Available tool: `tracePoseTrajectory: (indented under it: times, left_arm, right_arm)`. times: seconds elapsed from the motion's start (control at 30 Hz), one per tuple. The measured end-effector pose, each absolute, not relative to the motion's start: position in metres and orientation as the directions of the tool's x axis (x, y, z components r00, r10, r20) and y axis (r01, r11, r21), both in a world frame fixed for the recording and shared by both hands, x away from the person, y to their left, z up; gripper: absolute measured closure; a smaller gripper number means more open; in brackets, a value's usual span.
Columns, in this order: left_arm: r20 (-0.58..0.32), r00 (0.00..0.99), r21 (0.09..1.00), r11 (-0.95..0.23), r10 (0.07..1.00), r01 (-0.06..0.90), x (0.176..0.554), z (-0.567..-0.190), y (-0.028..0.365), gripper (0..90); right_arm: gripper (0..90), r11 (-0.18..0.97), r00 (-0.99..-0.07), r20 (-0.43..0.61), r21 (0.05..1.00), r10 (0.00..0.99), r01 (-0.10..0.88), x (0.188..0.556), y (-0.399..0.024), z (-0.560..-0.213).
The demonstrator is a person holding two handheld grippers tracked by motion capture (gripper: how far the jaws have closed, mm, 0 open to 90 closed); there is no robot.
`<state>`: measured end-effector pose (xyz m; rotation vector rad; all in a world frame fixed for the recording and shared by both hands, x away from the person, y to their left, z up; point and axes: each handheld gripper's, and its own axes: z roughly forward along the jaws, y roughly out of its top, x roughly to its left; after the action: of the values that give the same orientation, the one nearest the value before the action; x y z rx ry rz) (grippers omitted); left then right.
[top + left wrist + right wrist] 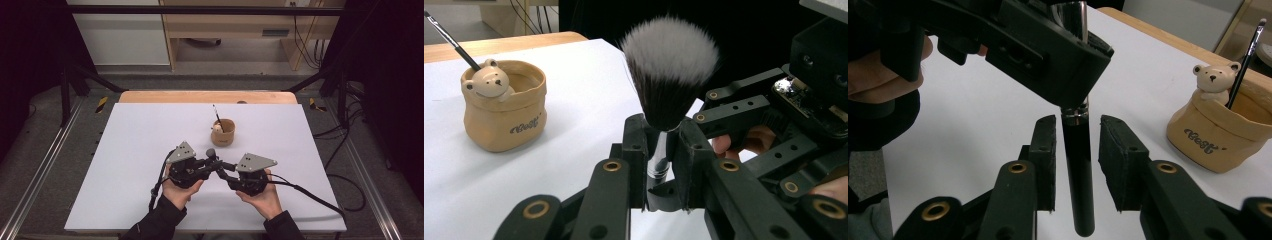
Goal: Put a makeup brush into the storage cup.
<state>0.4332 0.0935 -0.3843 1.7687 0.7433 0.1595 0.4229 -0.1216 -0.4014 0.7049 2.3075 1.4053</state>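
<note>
A makeup brush point(669, 65) with a fluffy black-and-white head and a silver ferrule stands upright in my left gripper point(658, 145), which is shut on the ferrule. In the high view both grippers meet low over the white sheet, the left gripper point(212, 162) pointing right and the right gripper point(223, 170) pointing left. The brush's black handle point(1078, 170) hangs between the pads of my right gripper point(1078, 132). A narrow gap shows on each side of the handle, so the pads do not press on it.
A tan pot point(223, 132) with a small bear figure on its rim stands behind the grippers, and a thin brush point(216, 116) leans in it. The white sheet point(140, 150) covers the table, whose wooden far edge point(200, 96) shows. Cables trail toward the near edge.
</note>
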Motion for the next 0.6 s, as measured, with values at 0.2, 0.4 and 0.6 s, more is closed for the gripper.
tracePoseTrajectory:
  times: [0.2, 0.4, 0.6]
  left_arm:
    - [-0.261, 0.792, 0.902, -0.152, 0.552, 0.403, 0.433, -0.385, 0.0916, 77.0]
    - [-0.259, 0.794, 0.901, -0.157, 0.55, 0.403, 0.4325, -0.3857, 0.0896, 77.0]
    - [-0.263, 0.795, 0.902, -0.154, 0.547, 0.403, 0.4324, -0.3853, 0.0896, 76.9]
  right_arm:
    - [72.7, 0.385, -0.818, -0.033, 0.893, 0.575, 0.235, 0.423, -0.1218, -0.4012]
    - [76.1, 0.385, -0.82, -0.03, 0.892, 0.572, 0.236, 0.4229, -0.1222, -0.4007]
    - [78.5, 0.386, -0.83, -0.029, 0.894, 0.557, 0.228, 0.4222, -0.1219, -0.4006]
